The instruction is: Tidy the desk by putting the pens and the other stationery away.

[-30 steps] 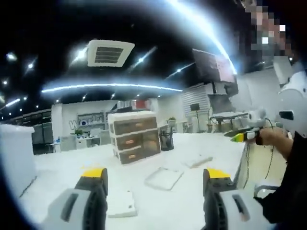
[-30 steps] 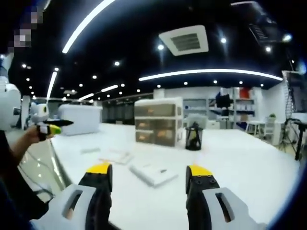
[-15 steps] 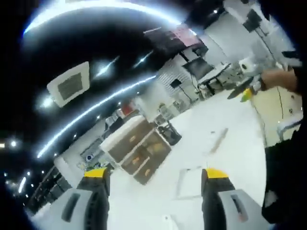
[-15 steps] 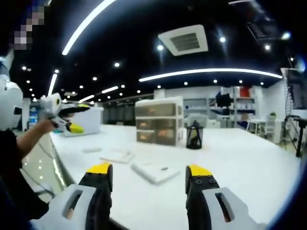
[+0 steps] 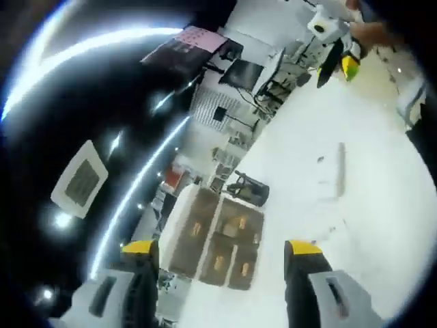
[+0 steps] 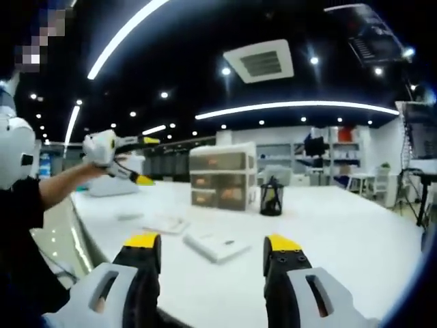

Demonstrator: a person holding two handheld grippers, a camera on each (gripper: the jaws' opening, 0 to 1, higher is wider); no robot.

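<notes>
My left gripper (image 5: 222, 251) is open, its yellow-tipped jaws wide apart with nothing between them, and its view is rolled steeply. Past the jaws stands a drawer unit (image 5: 218, 239) with brown-fronted drawers, a black mesh pen cup (image 5: 249, 188) beside it. My right gripper (image 6: 212, 242) is open too, low over the white desk (image 6: 341, 239). A flat white box (image 6: 217, 244) lies just beyond its jaws. Farther back are the drawer unit (image 6: 220, 179) and the pen cup (image 6: 272, 198). The left gripper (image 6: 136, 160) hangs raised at the left, held by a person's outstretched arm.
A flat white pad (image 6: 164, 223) and a small white item (image 6: 130, 216) lie near the desk's left edge. A long white item (image 5: 338, 171) rests on the desk. A big white bin (image 6: 109, 186) stands at the back left. The right gripper (image 5: 336, 65) shows at the top right.
The left gripper has been lifted higher and rolled further, so its view has tilted steeply. The right gripper has stayed almost still. Nothing on the desk has moved.
</notes>
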